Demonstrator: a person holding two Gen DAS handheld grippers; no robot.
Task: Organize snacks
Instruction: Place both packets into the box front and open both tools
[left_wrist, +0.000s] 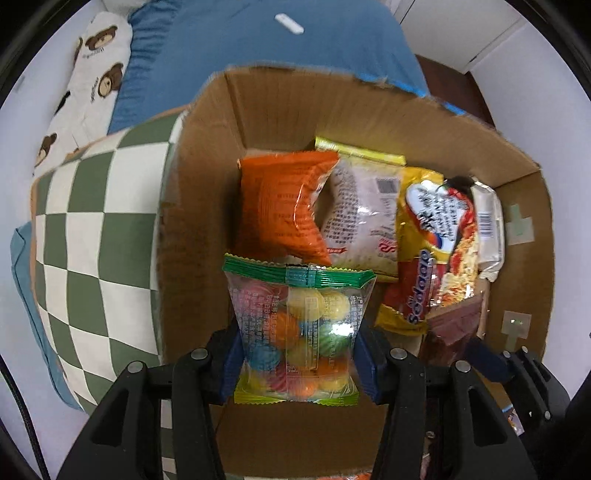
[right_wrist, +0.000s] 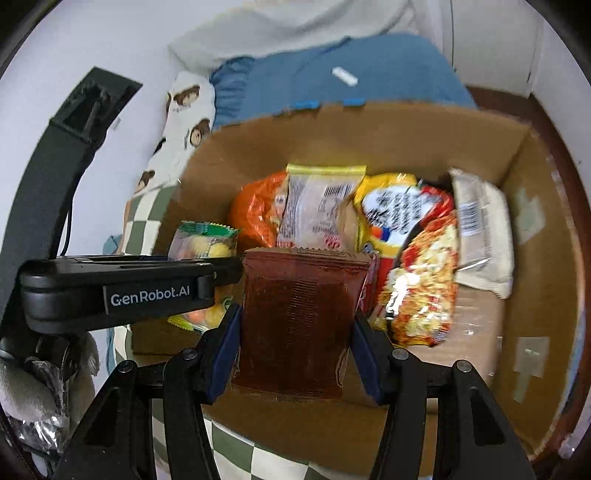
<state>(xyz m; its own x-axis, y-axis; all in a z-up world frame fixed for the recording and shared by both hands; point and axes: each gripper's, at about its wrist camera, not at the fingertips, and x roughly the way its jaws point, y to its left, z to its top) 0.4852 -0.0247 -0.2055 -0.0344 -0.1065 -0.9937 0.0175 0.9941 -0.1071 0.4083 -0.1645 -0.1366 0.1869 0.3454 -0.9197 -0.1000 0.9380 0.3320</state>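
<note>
While both hover over box (right_wrist: 369, 125): L hand-held gripper (left_wrist: 297, 354) grasps candy bag (left_wrist: 295, 332), R hand-held gripper (right_wrist: 295, 347) grasps brown packet (right_wrist: 295, 321)

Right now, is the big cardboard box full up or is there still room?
Still room. The cardboard box has snack packets standing along its back, but bare cardboard floor shows in front of them.

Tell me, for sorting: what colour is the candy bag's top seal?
Green top seal; clearest in left wrist view.

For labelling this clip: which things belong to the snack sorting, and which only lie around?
Job: candy bag in left gripper; brown packet in right gripper; cardboard box; noodle packs.
Lying about: checked cushion; blue bedding; bear pillow.
</note>
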